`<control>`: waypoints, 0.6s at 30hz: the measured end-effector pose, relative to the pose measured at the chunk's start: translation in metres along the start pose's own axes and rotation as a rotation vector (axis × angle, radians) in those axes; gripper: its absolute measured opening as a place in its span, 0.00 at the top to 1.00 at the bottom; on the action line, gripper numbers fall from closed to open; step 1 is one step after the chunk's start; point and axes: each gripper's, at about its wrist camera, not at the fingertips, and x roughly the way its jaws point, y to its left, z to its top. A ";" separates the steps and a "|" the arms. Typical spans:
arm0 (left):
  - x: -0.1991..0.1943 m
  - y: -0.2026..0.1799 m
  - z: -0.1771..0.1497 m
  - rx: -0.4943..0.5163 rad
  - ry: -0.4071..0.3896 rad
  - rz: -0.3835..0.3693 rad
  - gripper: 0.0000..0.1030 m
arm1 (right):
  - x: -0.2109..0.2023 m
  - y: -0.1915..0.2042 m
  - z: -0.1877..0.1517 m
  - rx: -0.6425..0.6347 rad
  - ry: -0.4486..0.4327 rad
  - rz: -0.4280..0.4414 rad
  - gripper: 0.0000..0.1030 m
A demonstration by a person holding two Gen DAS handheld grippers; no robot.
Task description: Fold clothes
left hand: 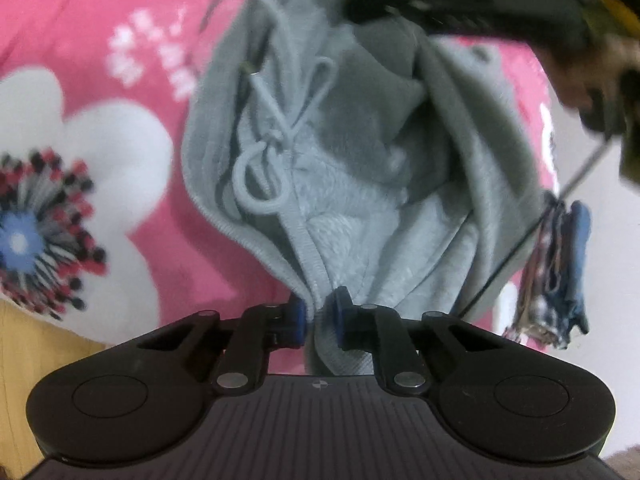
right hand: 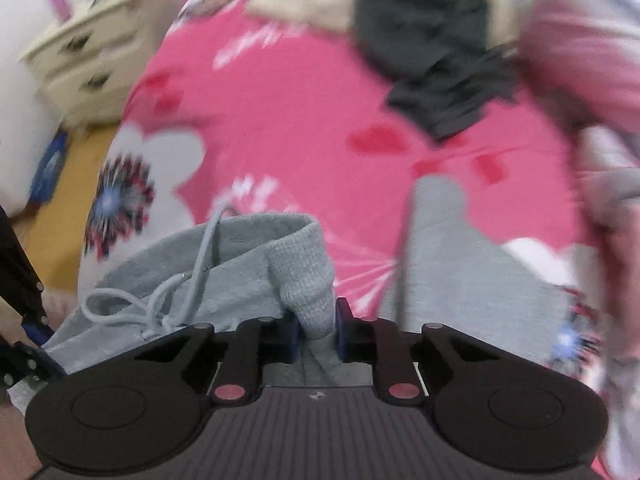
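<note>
Gripping the waistband of the grey sweatpants [left hand: 340, 168], your left gripper [left hand: 318, 316] has its fingers closed on the ribbed hem beside the knotted drawstring [left hand: 264, 160]. Your right gripper [right hand: 316, 328] pinches another fold of that waistband. The garment hangs bunched over the pink floral bedsheet [right hand: 300, 120]; farther off lies a dark garment [right hand: 432, 48].

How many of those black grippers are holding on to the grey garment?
2. The left gripper pinches the grey sweatpants at the waistband edge; the right gripper clamps another part of the ribbed waistband. Both are over the pink bedspread.
</note>
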 end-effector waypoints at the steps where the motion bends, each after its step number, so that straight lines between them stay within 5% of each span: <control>1: -0.010 -0.001 0.001 0.015 -0.019 0.002 0.89 | -0.017 0.002 -0.001 0.026 -0.036 -0.033 0.83; 8: -0.088 -0.011 0.009 0.145 -0.163 0.036 0.90 | -0.102 0.000 0.020 0.145 -0.224 -0.222 0.83; 18: -0.155 0.024 0.038 0.154 -0.316 0.078 0.90 | -0.098 0.011 0.110 0.156 -0.332 -0.279 0.83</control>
